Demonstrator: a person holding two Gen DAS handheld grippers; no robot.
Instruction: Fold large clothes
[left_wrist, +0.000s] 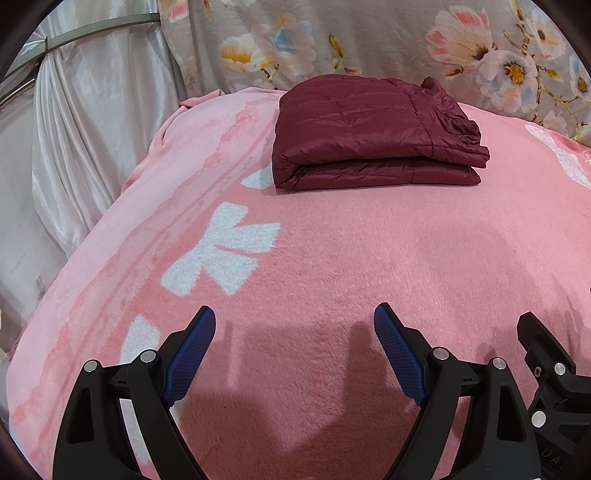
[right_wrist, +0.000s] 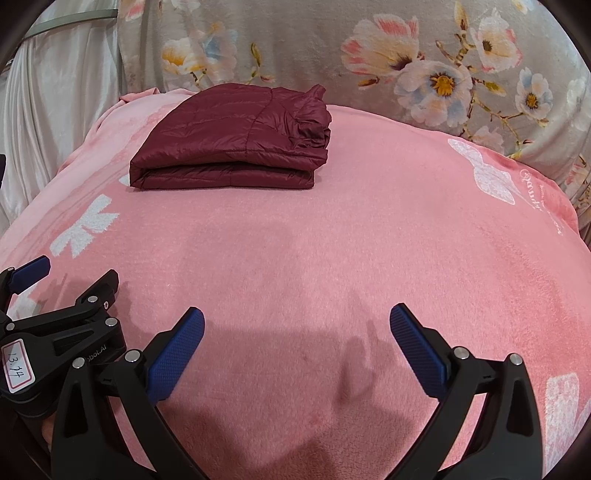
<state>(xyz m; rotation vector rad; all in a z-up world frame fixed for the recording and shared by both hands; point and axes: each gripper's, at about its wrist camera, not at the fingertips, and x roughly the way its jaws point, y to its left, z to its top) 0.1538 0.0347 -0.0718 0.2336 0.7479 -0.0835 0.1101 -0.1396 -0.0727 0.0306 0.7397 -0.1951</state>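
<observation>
Item: maroon jacket (left_wrist: 376, 136), folded, far on pink blanket (left_wrist: 332, 280) | left gripper (left_wrist: 294, 326), right gripper (right_wrist: 297, 326): fingers spread, empty (well apart from it) | advice: leave bundle undisturbed.

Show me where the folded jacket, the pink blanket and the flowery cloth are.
Folded jacket (left_wrist: 369, 125): left wrist view, its top panel.
Pink blanket (right_wrist: 332, 240): right wrist view, bare middle stretch.
Flowery cloth (right_wrist: 443, 79): right wrist view, a printed flower.

A bed covered by a pink blanket (left_wrist: 332, 258) carries a folded maroon jacket (left_wrist: 373, 136) near its far edge.
</observation>
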